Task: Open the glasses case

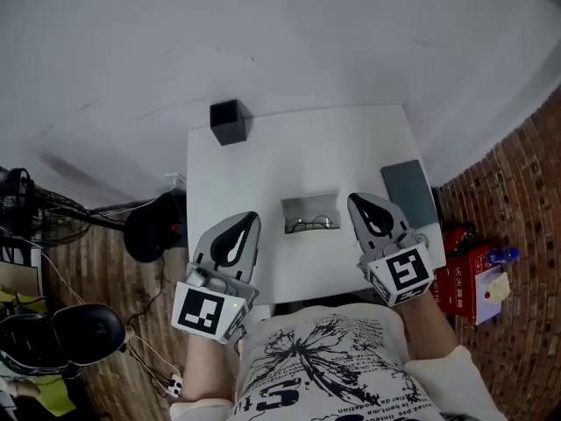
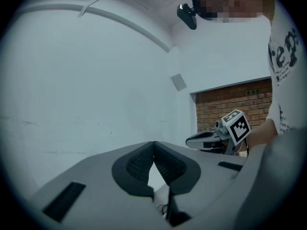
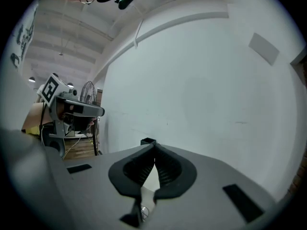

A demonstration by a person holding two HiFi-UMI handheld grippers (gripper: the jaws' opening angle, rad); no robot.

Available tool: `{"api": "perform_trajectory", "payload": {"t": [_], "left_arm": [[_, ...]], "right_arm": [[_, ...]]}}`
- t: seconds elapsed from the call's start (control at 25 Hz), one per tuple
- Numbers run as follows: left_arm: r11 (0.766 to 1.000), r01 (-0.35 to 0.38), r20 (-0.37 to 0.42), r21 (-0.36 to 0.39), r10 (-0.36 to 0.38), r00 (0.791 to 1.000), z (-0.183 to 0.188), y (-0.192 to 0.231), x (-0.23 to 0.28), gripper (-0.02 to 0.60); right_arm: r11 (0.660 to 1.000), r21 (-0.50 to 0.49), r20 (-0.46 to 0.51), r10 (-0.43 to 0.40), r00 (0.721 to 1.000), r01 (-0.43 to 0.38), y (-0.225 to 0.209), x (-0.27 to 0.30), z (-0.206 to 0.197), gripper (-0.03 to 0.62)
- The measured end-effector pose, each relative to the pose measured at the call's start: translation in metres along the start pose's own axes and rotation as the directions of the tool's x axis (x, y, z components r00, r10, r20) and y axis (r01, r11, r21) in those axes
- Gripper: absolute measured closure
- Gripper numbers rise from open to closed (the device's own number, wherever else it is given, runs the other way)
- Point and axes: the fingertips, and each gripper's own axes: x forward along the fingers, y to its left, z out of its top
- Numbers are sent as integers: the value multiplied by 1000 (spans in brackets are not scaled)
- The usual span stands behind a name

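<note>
Seen from above, a small white square table [image 1: 263, 156] stands against a pale wall; near its front edge lies a silver-grey oblong glasses case [image 1: 310, 205], its long axis running left to right across the table; it seems to lie already open like a shallow tray, with thin wire-framed spectacles [image 1: 311, 224] resting inside, though at this size the lid cannot be told apart with certainty. The left gripper [image 1: 245, 224], grey with black ribbed pads and a marker cube at its back, is held near the person's body, level with the table's front left part; its jaws are pressed together with nothing between them, as the left gripper view [image 2: 153, 150] shows plainly. The right gripper [image 1: 359, 205], of the same make, is held at the front right; its jaws too are pressed together and empty in its own view [image 3: 154, 150]. The case lies between the two tips and slightly ahead of them; the right tip looks the nearer, just beside the case's right end. A flat dark grey rectangular slab [image 1: 408, 191] lies at the table's right edge; a black open-topped cube box [image 1: 230, 121] stands at the far left corner. Any move onto the case would likely come from either short end.
</note>
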Motion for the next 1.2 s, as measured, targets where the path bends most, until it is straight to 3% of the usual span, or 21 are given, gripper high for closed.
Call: {"api": "perform_trajectory", "payload": {"t": [0.28,1.2], "left_arm": [[998,40,41,55,-43,998,14,-8,-19,568],[999,38,20,39,-38,999,6,-12,-1,568]], "right_arm": [[999,-12,62,-47,997,48,4,-21,15,580],[1000,11,90,-14,996,13,2,-15,15,583]]}}
